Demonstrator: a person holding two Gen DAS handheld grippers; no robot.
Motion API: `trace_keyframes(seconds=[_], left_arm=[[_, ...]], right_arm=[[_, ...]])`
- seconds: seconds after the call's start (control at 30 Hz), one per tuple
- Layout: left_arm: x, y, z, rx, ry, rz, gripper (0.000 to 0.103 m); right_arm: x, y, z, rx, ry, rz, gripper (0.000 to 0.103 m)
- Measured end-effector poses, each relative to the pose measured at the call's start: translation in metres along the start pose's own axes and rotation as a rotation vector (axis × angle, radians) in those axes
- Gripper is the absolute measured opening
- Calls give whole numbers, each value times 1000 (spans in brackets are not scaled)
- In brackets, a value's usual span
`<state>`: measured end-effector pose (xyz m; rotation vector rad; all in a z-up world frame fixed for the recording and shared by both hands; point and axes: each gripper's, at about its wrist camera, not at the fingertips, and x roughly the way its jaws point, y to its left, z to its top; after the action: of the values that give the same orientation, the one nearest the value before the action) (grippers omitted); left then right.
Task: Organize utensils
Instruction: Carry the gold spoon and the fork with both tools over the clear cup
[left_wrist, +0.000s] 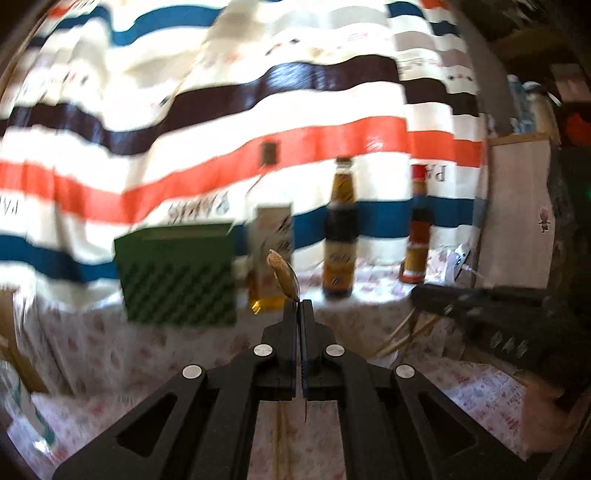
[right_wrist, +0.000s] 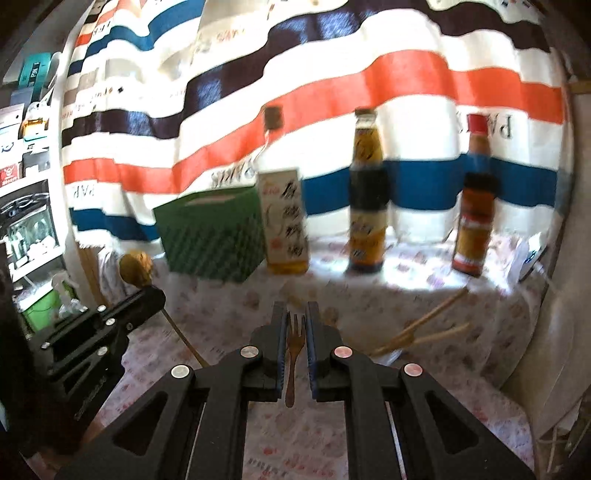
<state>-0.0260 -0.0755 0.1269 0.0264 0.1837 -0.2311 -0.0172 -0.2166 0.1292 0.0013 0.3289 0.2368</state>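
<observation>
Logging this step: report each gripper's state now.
Left gripper: closed on the wooden spoon.
Right gripper: closed on the wooden fork.

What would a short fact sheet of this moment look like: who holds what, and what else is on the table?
left gripper: shut on a wooden spoon, bowl sticking up past the fingertips
right gripper: shut on a wooden fork, tines pointing forward
still on the table: chopsticks, loose on the patterned cloth
at the back: green box, carton-wrapped bottle, dark sauce bottle, red-capped bottle
backdrop: striped curtain
sharpness: both views blurred
</observation>
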Motion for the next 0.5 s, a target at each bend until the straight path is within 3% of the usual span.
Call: trace_keyframes(seconds=[0.27, 0.37, 0.5], left_arm=[[31, -35, 48, -47, -47, -92, 1], [51, -39, 55, -84, -35, -138, 1], [83, -44, 47, -106, -16, -140, 1]], right_arm=[[9, -46, 27, 96, -59, -34, 11], [16, -66, 34, 121, -95, -79, 11], [34, -95, 33, 186, -113, -114, 11]])
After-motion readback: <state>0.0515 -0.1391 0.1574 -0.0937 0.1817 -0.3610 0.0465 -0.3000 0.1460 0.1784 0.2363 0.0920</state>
